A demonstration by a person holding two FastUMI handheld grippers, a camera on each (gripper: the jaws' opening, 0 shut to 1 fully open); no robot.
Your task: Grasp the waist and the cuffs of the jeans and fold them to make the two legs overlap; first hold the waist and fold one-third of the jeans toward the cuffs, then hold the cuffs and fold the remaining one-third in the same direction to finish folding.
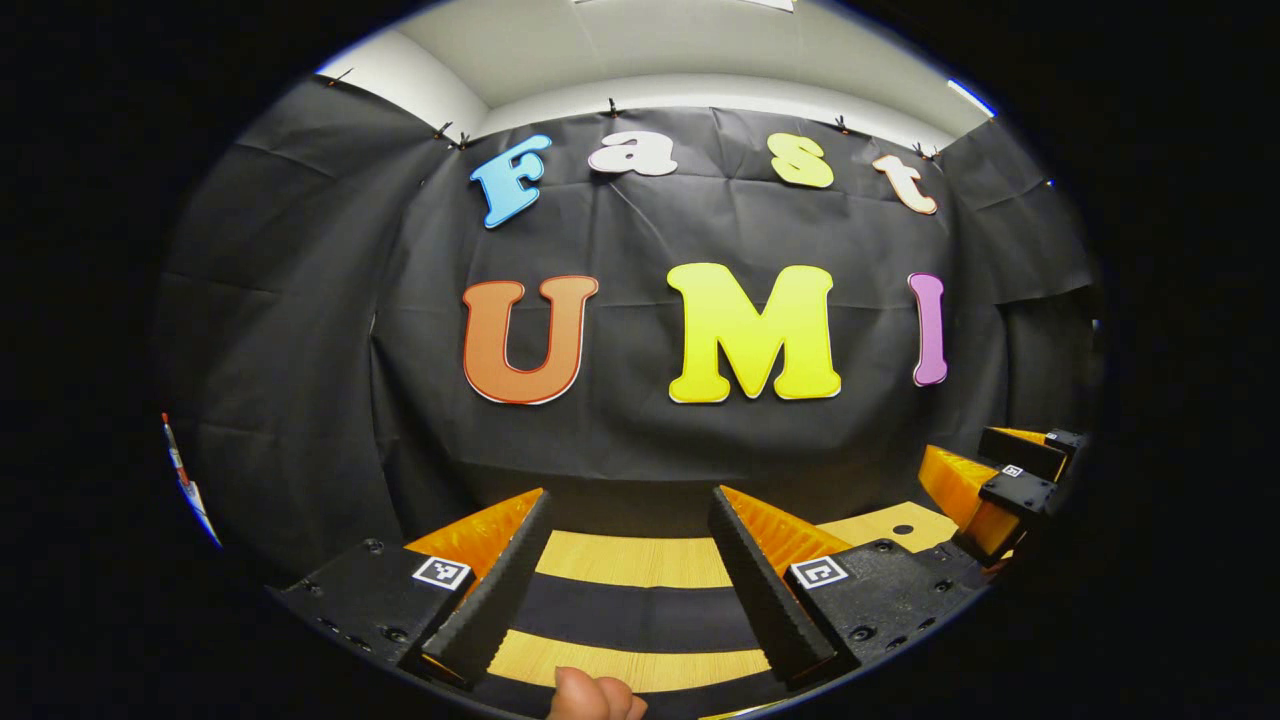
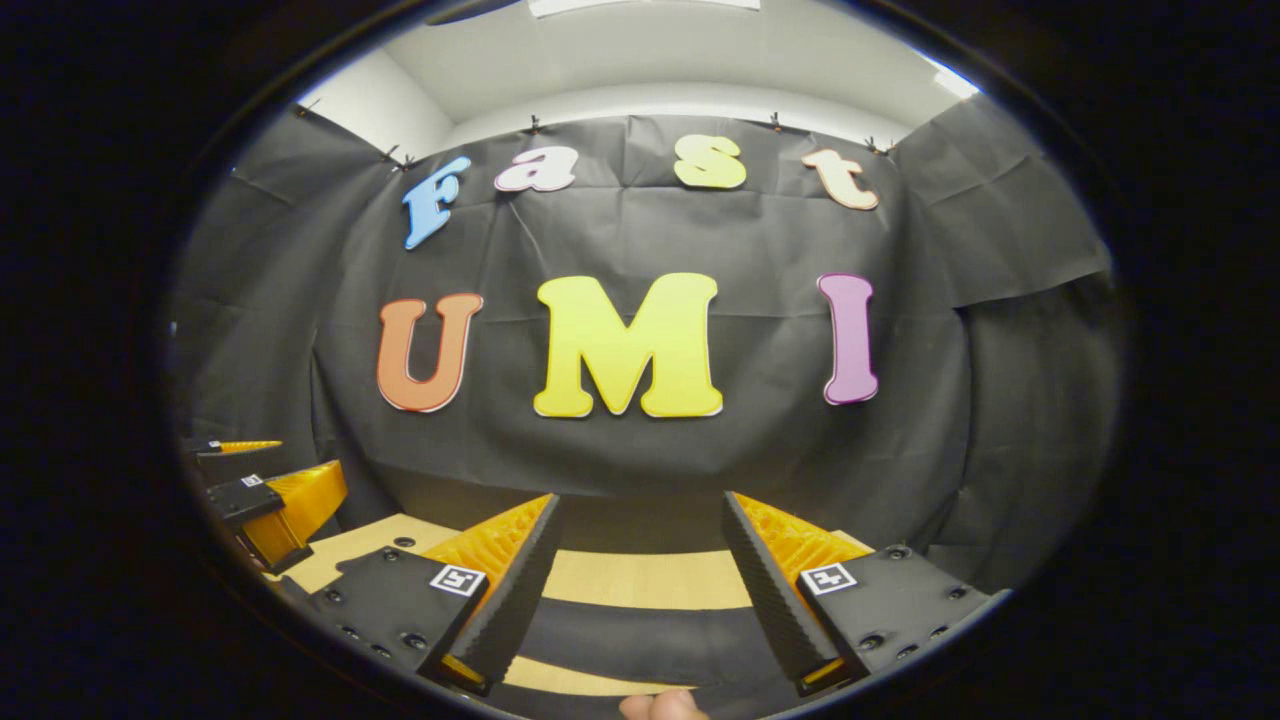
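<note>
Both grippers point level at the booth wall, jaws spread wide and holding nothing. In the left gripper view, the left gripper sits over the wooden table, where a dark band crosses between the fingers at 6 o'clock; whether that is the jeans cannot be told. The right gripper frames a like band.

By judgement, denim is soft but heavy and floppy, so pinch the thick waistband seam and the hemmed cuffs, where layers bunch and slip least.
</note>
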